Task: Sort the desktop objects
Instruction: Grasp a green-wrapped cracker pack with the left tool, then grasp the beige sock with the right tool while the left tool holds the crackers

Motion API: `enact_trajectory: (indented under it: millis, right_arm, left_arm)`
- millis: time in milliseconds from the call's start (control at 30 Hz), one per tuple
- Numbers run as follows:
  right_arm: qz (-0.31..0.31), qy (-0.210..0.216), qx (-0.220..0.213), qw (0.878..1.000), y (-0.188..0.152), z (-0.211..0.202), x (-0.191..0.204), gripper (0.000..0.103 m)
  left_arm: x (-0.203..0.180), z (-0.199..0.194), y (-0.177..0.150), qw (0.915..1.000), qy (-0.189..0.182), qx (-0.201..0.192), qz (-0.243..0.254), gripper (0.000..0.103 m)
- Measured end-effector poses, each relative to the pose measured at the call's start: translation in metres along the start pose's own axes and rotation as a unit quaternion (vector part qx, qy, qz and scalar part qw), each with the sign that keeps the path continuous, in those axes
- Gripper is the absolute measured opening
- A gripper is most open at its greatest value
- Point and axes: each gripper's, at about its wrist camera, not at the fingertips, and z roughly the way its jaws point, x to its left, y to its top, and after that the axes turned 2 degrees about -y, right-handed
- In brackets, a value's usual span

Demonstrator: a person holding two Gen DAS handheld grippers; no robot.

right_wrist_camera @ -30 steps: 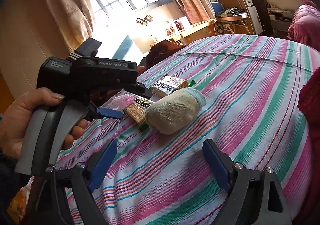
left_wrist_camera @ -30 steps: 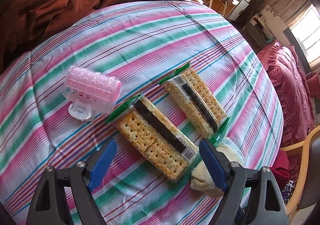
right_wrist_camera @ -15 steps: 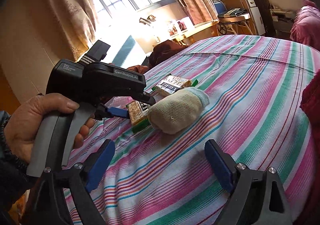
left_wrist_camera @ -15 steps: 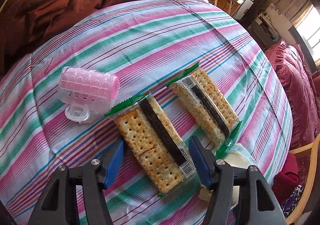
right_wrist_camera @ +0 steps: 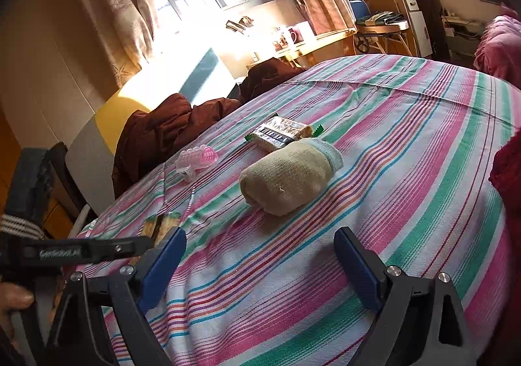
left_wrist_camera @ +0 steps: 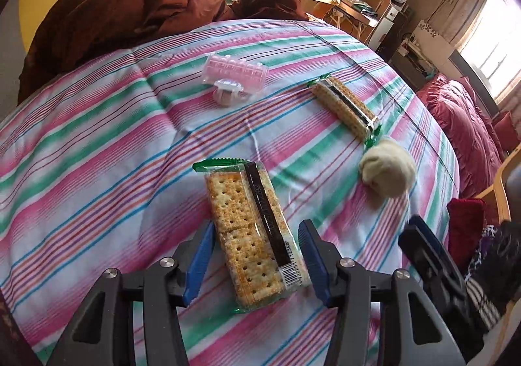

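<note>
The left claw (left_wrist_camera: 257, 255) is gripping the near end of a cracker packet (left_wrist_camera: 249, 232), its blue pads pressing both long sides, apparently carrying it away from the other things to start a sorted group. The packet is sitting low over the striped tabletop (left_wrist_camera: 97, 144); whether it is lifted clear I cannot tell. A second cracker packet (left_wrist_camera: 345, 105) is lying farther off, its end just beside a rolled sock (left_wrist_camera: 387, 175), with a pink hair roller (left_wrist_camera: 236, 79) well apart. The right claw (right_wrist_camera: 260, 268) is hovering wide apart and empty, the rolled sock ahead of it.
</note>
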Motion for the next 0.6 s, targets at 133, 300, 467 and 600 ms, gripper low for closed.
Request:
enact_trajectory:
  millis: [133,300,467,600]
  right_arm:
    - [-0.024,-0.032,-0.003,0.999,0.011,0.002,0.008,0.093]
    - [-0.029,-0.088,0.015,0.996,0.032,0.017,0.005,0.093]
    - [-0.049,-0.112,0.034,0.992,0.043,0.028,0.008,0.094]
    - [-0.067,-0.123,0.052,0.989,0.049,0.040,0.012,0.095]
  left_arm:
    - [0.013,-0.024,-0.039,0.9998,0.002,-0.020,0.000,0.053]
    - [0.029,-0.031,-0.059,0.9991,-0.024,-0.030,-0.019,0.053]
    - [0.028,-0.028,-0.065,0.9978,-0.048,-0.032,-0.032,0.060]
    - [0.026,-0.029,-0.068,0.9973,-0.054,-0.038,-0.033,0.062]
